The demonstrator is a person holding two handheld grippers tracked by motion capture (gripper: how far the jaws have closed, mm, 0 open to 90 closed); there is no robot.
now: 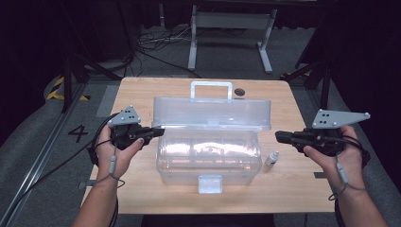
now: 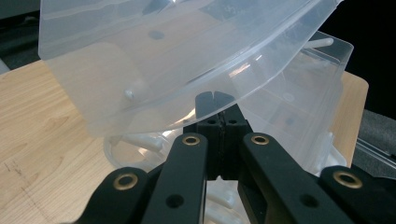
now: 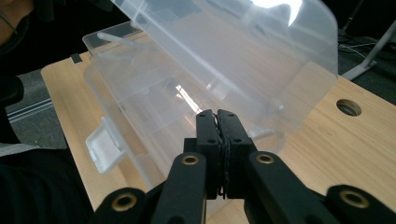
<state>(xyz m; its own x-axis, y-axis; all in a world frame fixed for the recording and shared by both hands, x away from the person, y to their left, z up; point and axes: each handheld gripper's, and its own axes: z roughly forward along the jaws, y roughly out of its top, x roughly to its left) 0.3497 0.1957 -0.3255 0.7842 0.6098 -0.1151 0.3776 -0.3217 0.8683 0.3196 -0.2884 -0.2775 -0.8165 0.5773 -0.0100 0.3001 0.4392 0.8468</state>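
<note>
A clear plastic box (image 1: pixel 208 158) stands in the middle of the wooden table (image 1: pixel 137 94) with its lid (image 1: pixel 213 112) raised and leaning back. My left gripper (image 1: pixel 160 132) is shut, and its tips touch the lid's left lower corner. In the left gripper view the closed jaws (image 2: pixel 215 99) meet the lid's rim (image 2: pixel 187 88) from below; I cannot tell whether they pinch it. My right gripper (image 1: pixel 278 137) is shut with nothing in it and hovers just right of the box. In the right gripper view its tips (image 3: pixel 217 114) point at the box's end wall (image 3: pixel 154 116).
A small white bottle (image 1: pixel 271 160) stands on the table by the box's right front corner. The box has a front latch (image 1: pixel 210 184) and a handle (image 1: pixel 211 90) on the lid. A round hole (image 1: pixel 239 91) lies near the far edge. Frame legs and cables are on the floor behind.
</note>
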